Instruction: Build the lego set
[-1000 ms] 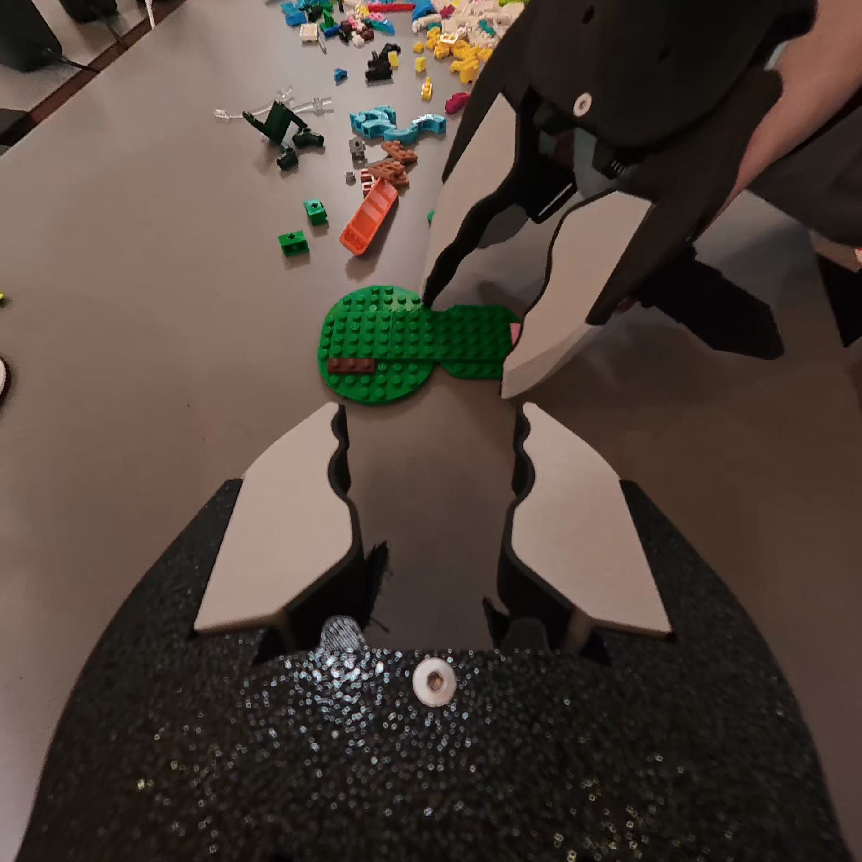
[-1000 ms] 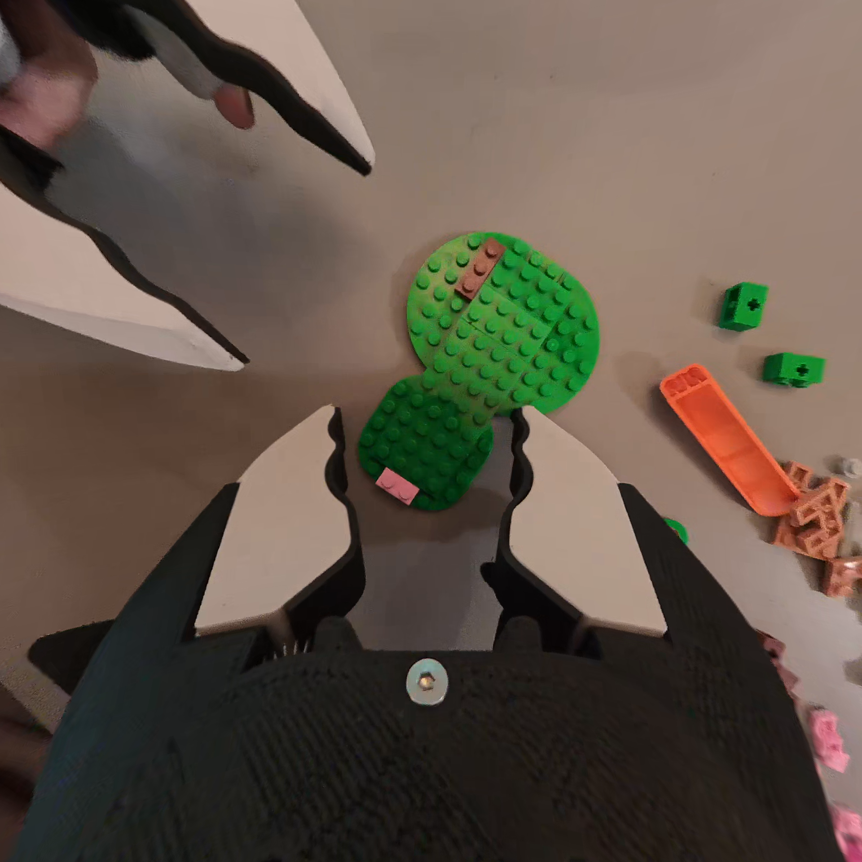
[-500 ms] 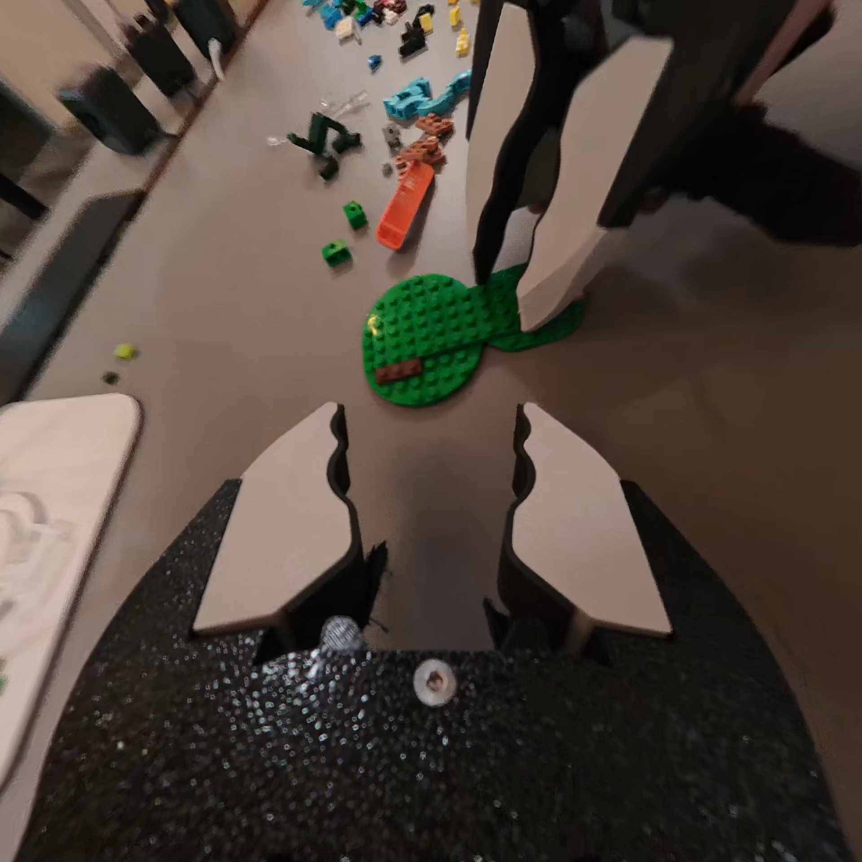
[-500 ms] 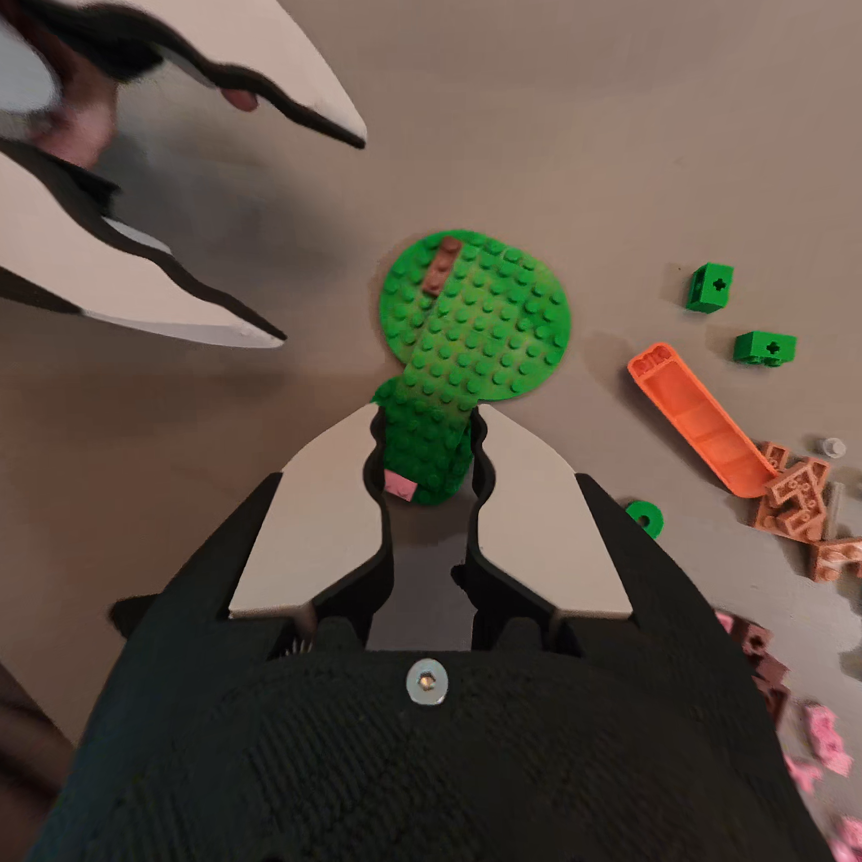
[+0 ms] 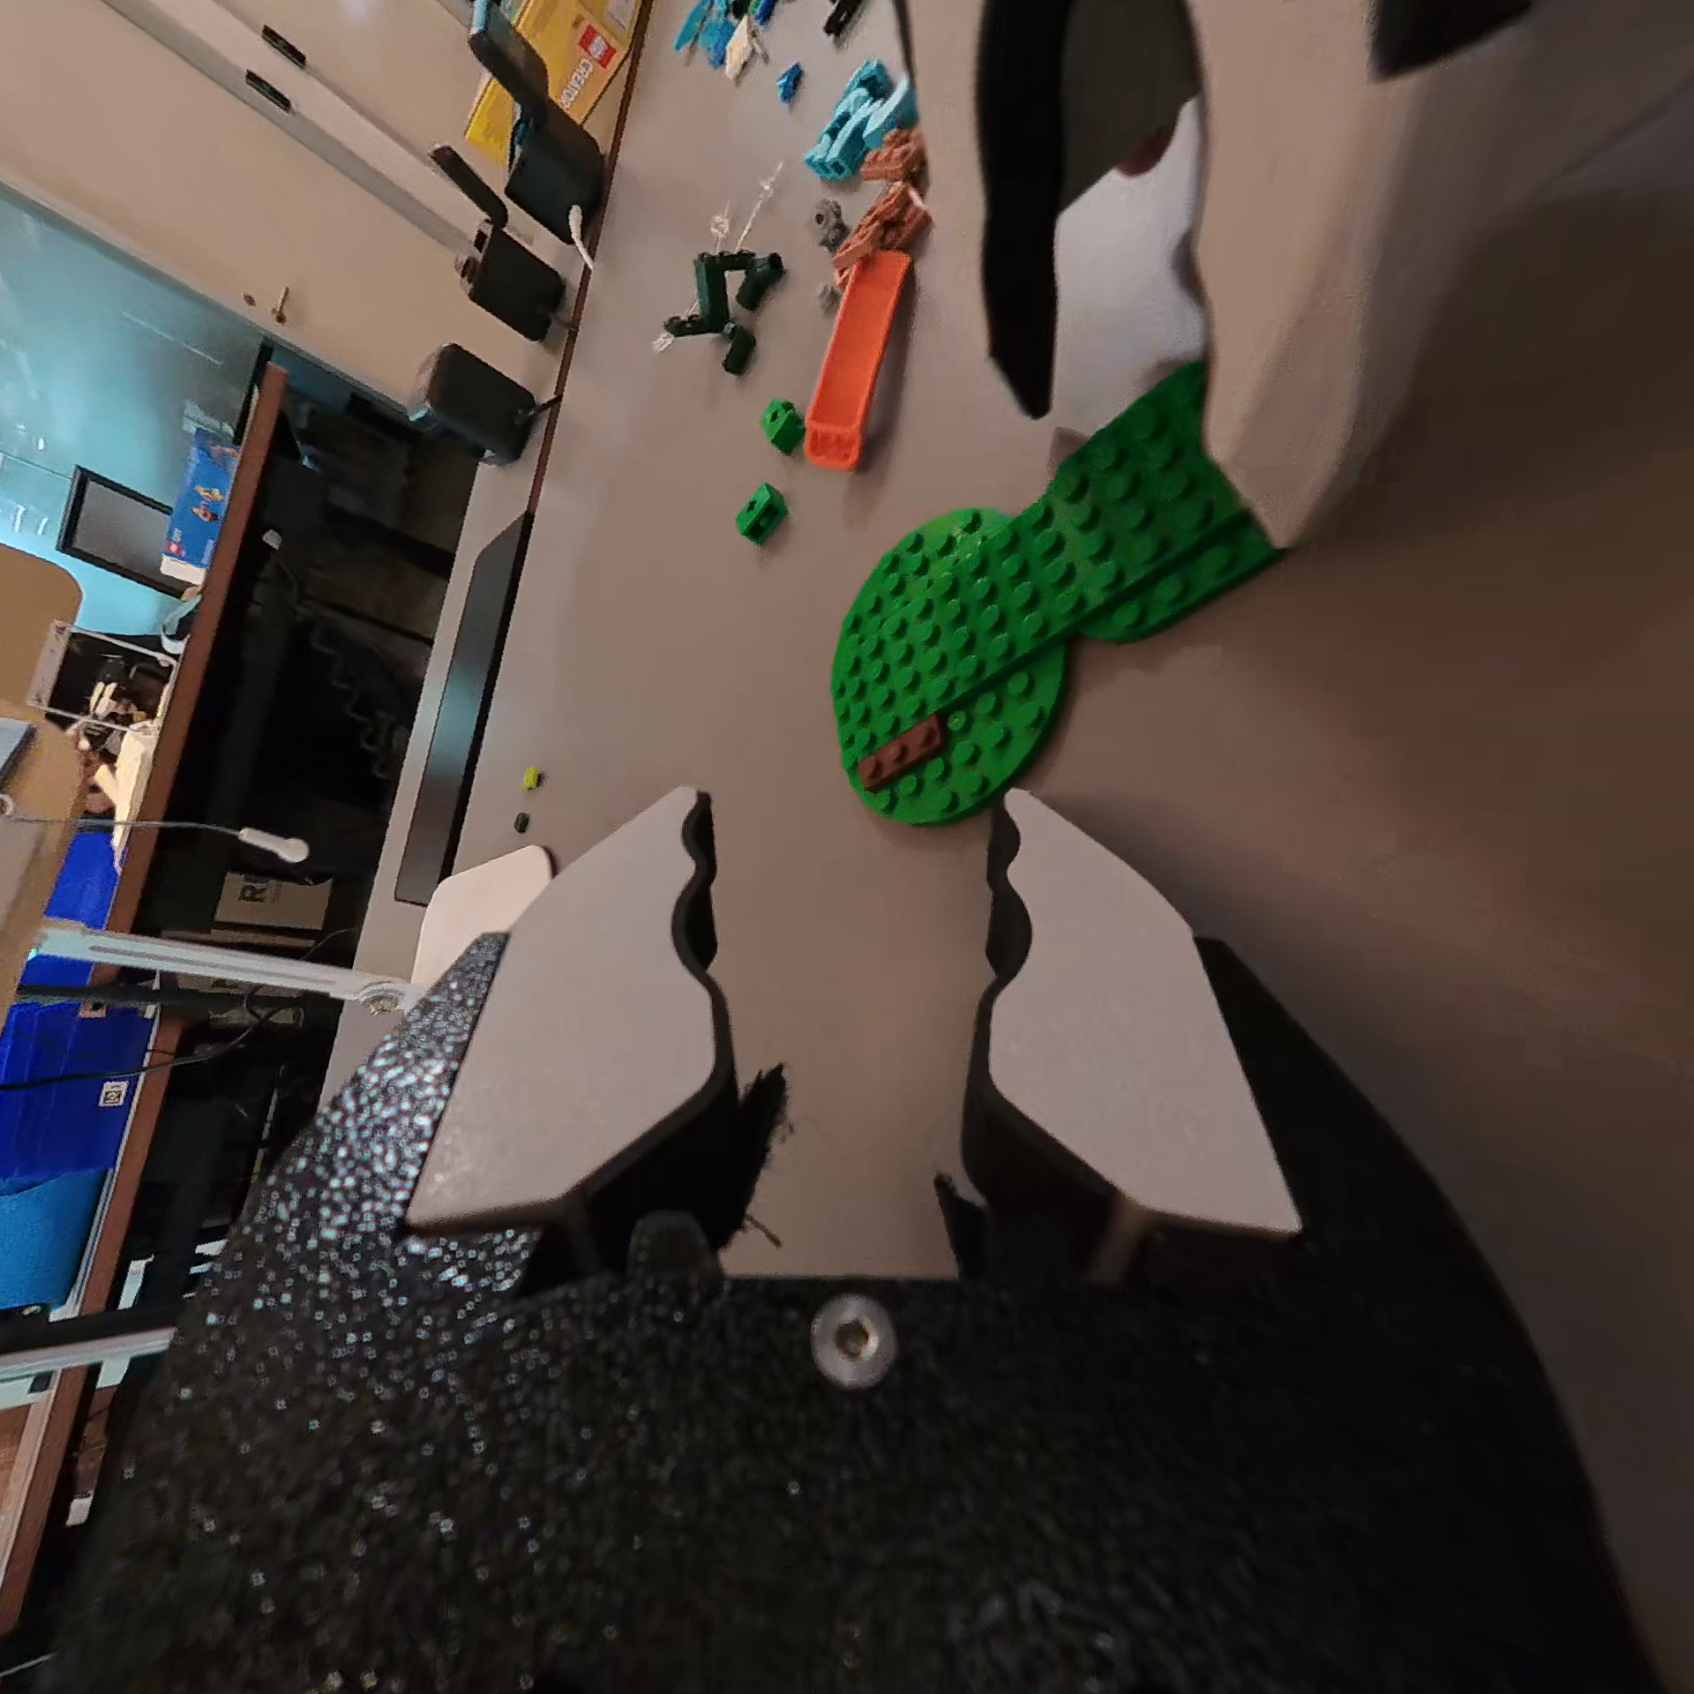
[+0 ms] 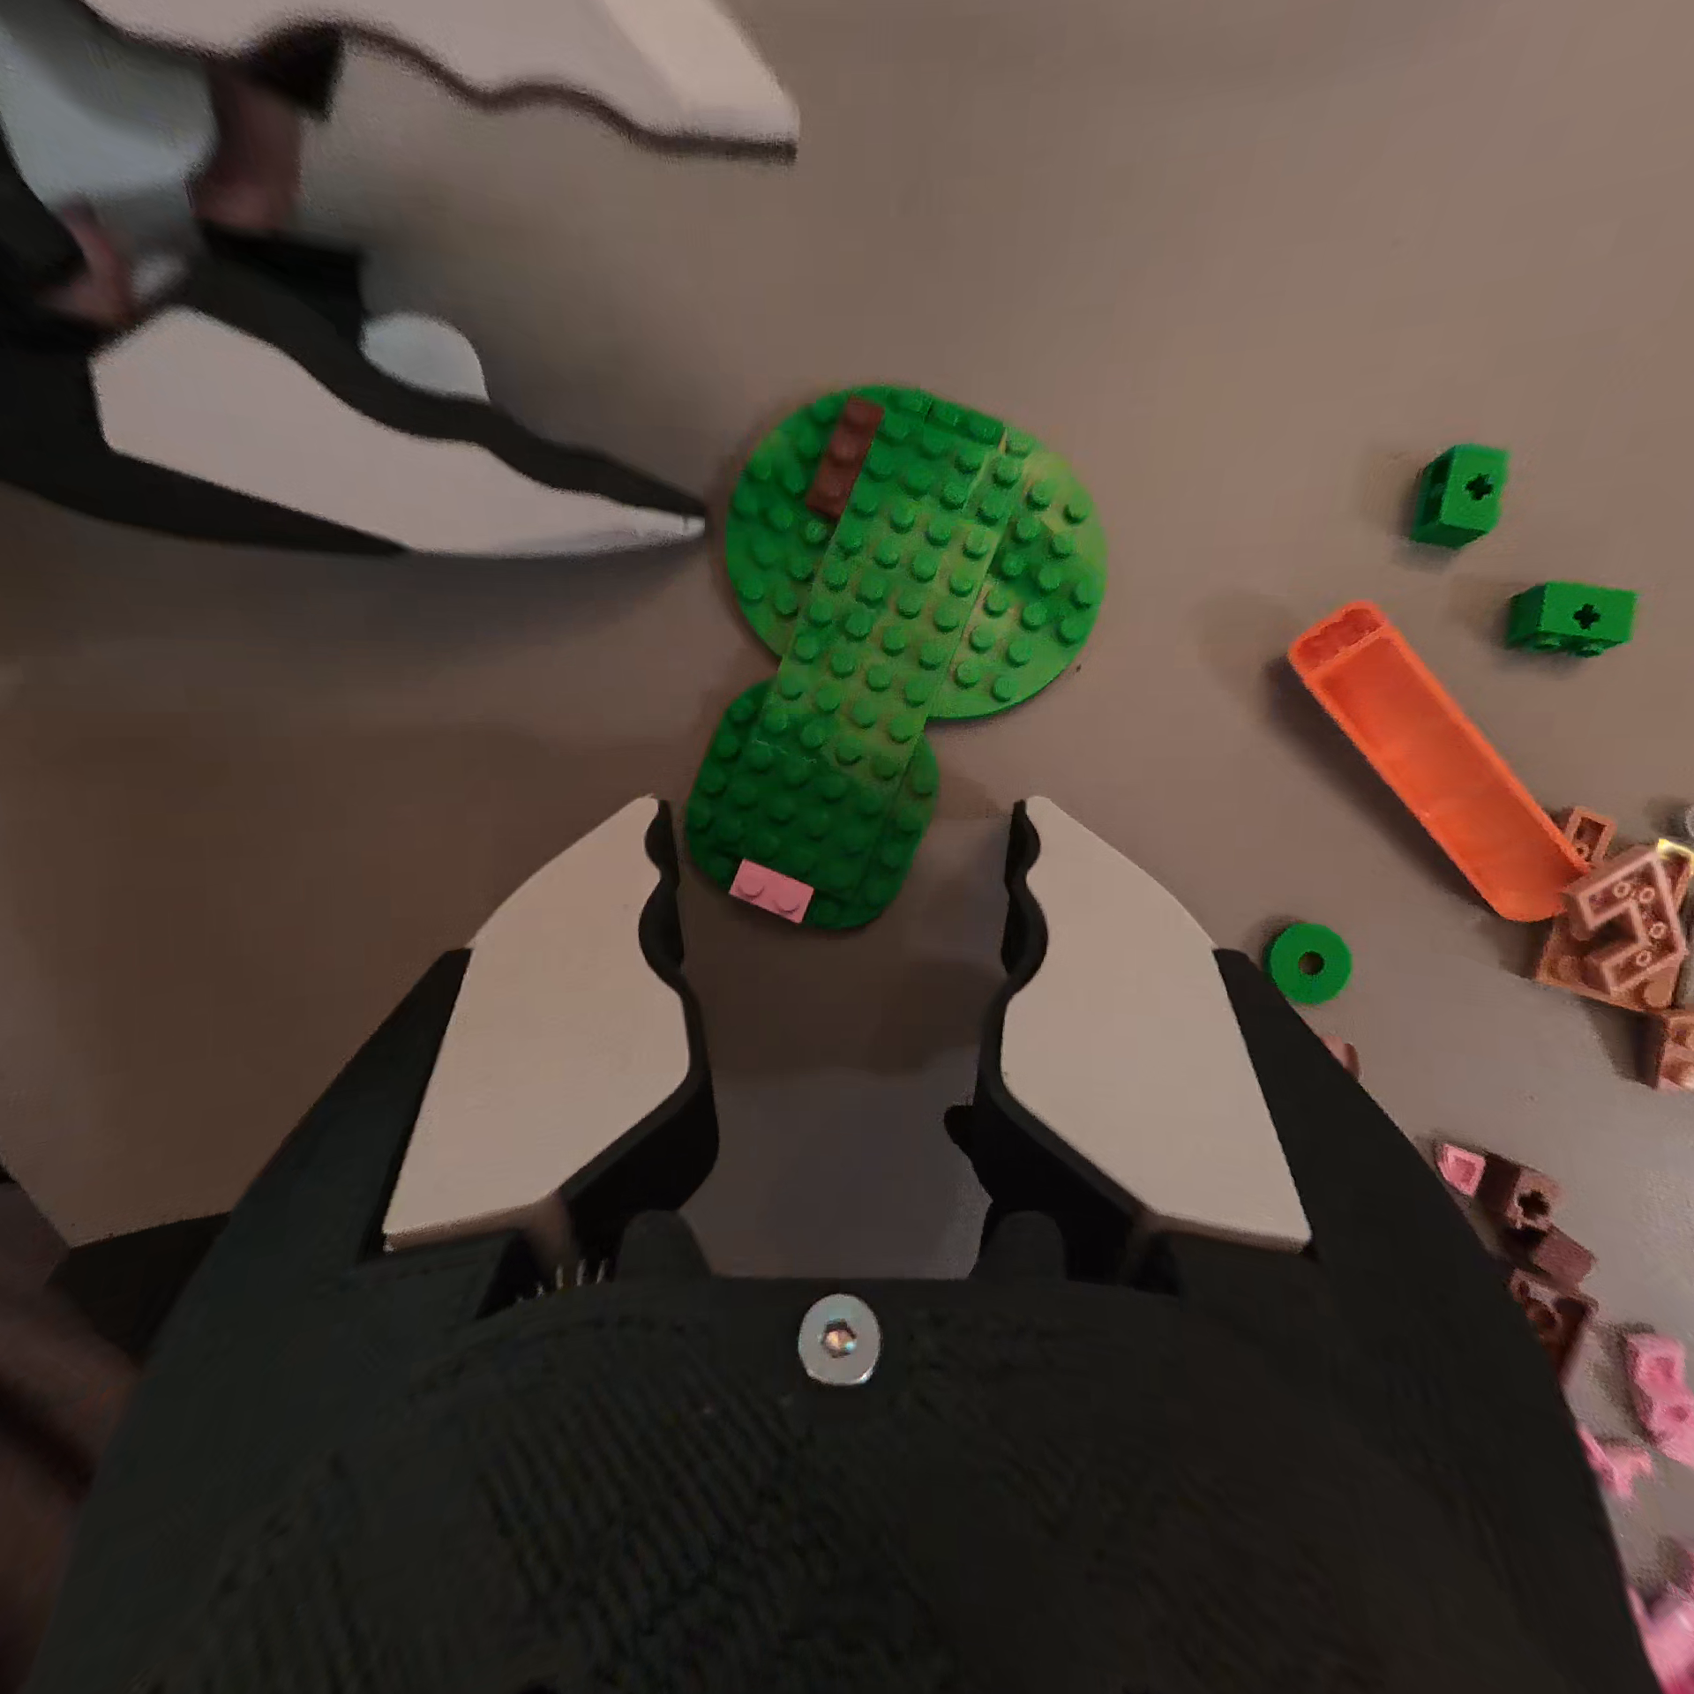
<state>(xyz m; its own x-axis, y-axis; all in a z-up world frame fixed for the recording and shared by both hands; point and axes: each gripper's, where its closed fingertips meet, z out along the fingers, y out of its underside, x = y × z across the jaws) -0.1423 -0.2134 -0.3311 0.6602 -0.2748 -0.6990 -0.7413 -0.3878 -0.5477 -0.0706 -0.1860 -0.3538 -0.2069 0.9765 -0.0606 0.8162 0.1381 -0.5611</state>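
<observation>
A green baseplate (image 6: pixel 917 587), one large round end joined to a small round end, lies flat on the grey table. A brown plate (image 6: pixel 848 454) sits on its large end and a pink plate (image 6: pixel 772 891) on its small end. My right gripper (image 6: pixel 836 811) is open, its fingertips either side of the small end and a little above it. My left gripper (image 5: pixel 851 816) is open and empty, just short of the large end of the baseplate (image 5: pixel 962 660), near the brown plate (image 5: pixel 903 753). The pink plate is hidden in the left wrist view.
An orange long piece (image 6: pixel 1430 761), two green cubes (image 6: pixel 1462 495), a green ring (image 6: pixel 1306 962) and brown pieces (image 6: pixel 1622 917) lie right of the baseplate. Pink pieces (image 6: pixel 1650 1393) lie nearer. Dark green pieces (image 5: pixel 724 302) and the table's left edge (image 5: pixel 513 587) show in the left wrist view.
My right gripper closed around the small end of the baseplate, then opened again and drew back slightly. My left gripper rolled sideways and moved closer to the large end.
</observation>
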